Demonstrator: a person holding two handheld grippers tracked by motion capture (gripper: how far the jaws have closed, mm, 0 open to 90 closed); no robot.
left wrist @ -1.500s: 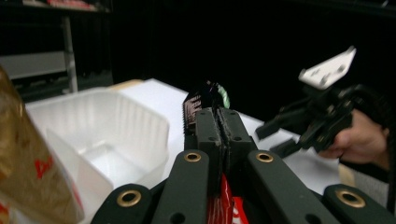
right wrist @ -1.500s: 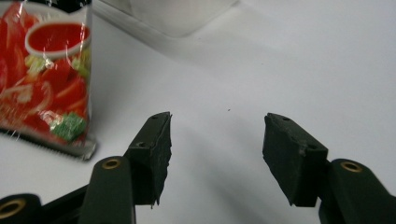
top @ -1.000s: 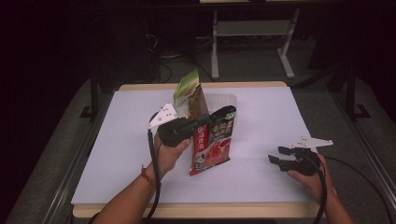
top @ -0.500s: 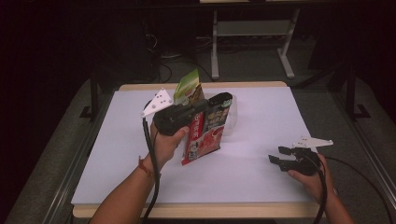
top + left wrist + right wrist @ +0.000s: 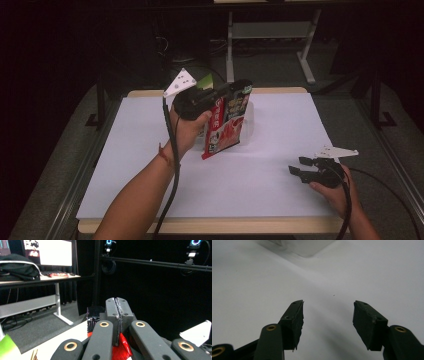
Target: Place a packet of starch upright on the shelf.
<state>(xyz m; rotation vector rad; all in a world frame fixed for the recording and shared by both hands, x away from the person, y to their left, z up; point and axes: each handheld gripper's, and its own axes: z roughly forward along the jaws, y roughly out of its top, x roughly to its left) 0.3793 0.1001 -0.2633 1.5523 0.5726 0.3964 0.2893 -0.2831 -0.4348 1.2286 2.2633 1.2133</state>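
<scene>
Above the table, the left tool pinches the red packet's top.

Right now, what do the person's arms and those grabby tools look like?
Each tool is black with two blocky jaws on arms with brass-coloured rivets. The left tool and the right tool each carry a pale three-cornered plate on top and trail a black cable. The forearms are bare, with no sleeves. The left wrist wears a thin red band.
</scene>
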